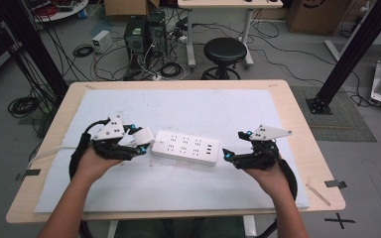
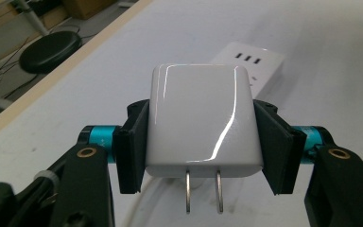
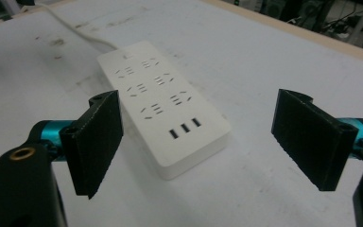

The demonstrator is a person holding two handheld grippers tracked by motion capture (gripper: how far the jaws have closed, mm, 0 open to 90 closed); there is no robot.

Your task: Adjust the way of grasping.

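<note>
A white power strip (image 1: 186, 147) lies across the middle of the white mat, its sockets and USB ports facing up (image 3: 163, 101). My left gripper (image 1: 140, 143) is just left of the strip's end and is shut on a white plug adapter (image 2: 202, 125), its two metal prongs (image 2: 203, 191) pointing back toward the camera. The strip's USB end (image 2: 253, 59) shows behind the adapter. At the strip's right end my right gripper (image 1: 226, 154) is open with nothing between its pads (image 3: 97, 142), and it points at the strip.
The strip's white cable (image 3: 78, 30) runs off over the mat (image 1: 188, 109) toward the table's left edge (image 1: 47, 148). A black stool (image 1: 224, 52), computers and loose cables stand on the floor beyond the far edge.
</note>
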